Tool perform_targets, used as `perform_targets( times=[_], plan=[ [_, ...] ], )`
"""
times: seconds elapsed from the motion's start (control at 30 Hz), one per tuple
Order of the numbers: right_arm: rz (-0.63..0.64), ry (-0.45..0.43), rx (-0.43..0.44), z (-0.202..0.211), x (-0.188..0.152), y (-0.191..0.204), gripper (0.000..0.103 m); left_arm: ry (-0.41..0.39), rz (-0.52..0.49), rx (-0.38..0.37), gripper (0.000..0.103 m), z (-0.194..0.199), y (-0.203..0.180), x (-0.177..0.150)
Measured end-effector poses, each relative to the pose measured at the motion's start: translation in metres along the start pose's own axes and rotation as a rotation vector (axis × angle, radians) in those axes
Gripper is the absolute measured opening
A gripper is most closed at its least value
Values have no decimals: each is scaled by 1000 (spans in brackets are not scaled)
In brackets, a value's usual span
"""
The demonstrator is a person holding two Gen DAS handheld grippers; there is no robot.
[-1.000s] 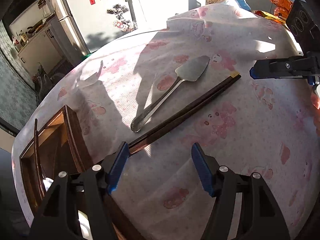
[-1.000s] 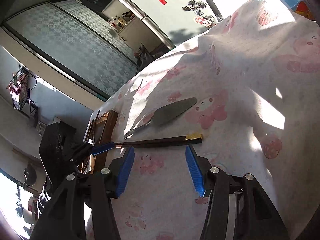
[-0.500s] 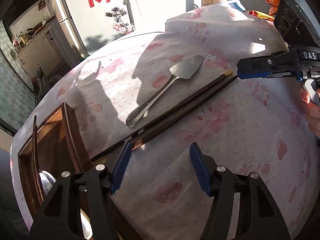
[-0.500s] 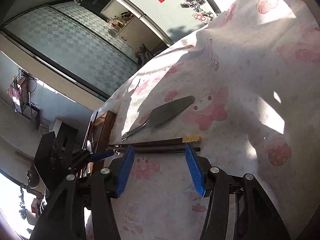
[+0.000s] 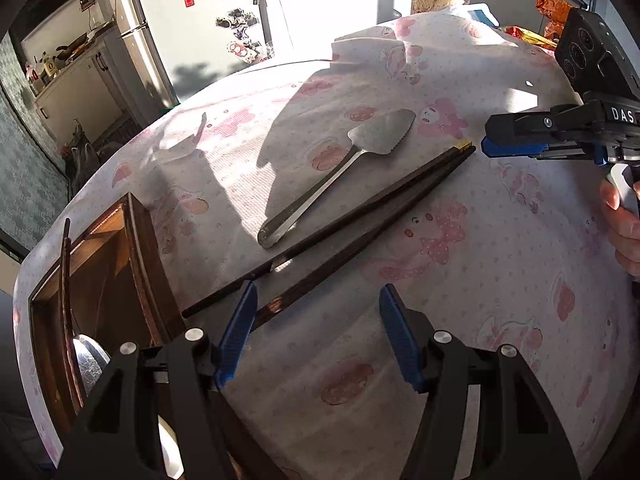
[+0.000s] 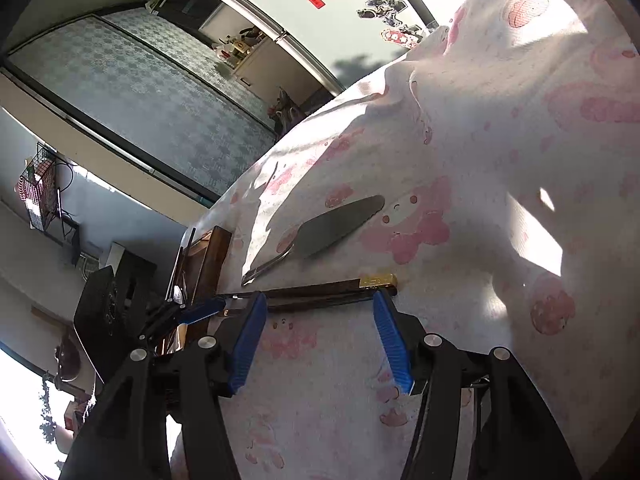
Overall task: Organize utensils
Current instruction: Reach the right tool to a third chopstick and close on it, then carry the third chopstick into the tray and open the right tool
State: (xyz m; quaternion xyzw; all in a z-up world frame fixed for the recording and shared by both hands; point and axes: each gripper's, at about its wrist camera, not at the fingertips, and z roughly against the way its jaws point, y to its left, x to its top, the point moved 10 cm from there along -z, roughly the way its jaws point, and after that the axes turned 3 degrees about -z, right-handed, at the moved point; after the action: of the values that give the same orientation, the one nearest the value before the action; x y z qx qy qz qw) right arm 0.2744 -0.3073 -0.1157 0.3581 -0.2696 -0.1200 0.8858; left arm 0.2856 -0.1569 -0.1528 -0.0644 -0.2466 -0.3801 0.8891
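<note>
a round table draped in a pink-printed cloth is seen, sunlit. two dark chopsticks with gold-capped ends lie side by side on the cloth, slightly splayed. just beside them lies a metal cake server, blade toward the far side. a wooden tray sits at the table's edge; a spoon-like utensil is partly seen inside it.

the left gripper is held with fingers apart; the thin ends of the chopsticks lie near its left finger, nothing gripped. the right gripper is held over the capped ends, its jaws opening; the chopsticks lie just past the fingertips, not pinched.
</note>
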Motion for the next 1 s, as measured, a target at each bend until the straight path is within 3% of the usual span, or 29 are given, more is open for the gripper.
perform_targets(
  times=[0.37, 0.43, 0.57, 0.83, 1.0],
  plan=[
    [5, 8, -1, -1, -3, 4, 56, 25, 40, -45, 66, -7, 4, 5],
    [7, 8, -1, 0, -3, 4, 56, 25, 13, -61, 56, -2, -5, 2],
    [6, 12, -5, -2, -6, 6, 56, 36, -36, -85, 17, 8, -24, -9],
    [12, 58, -8, -14, -28, 23, 56, 20, -49, -118, 7, 24, -61, -26],
    [9, 81, -21, -24, -45, 33, 56, -47, -7, -181, 6, 48, -84, -26]
  ],
)
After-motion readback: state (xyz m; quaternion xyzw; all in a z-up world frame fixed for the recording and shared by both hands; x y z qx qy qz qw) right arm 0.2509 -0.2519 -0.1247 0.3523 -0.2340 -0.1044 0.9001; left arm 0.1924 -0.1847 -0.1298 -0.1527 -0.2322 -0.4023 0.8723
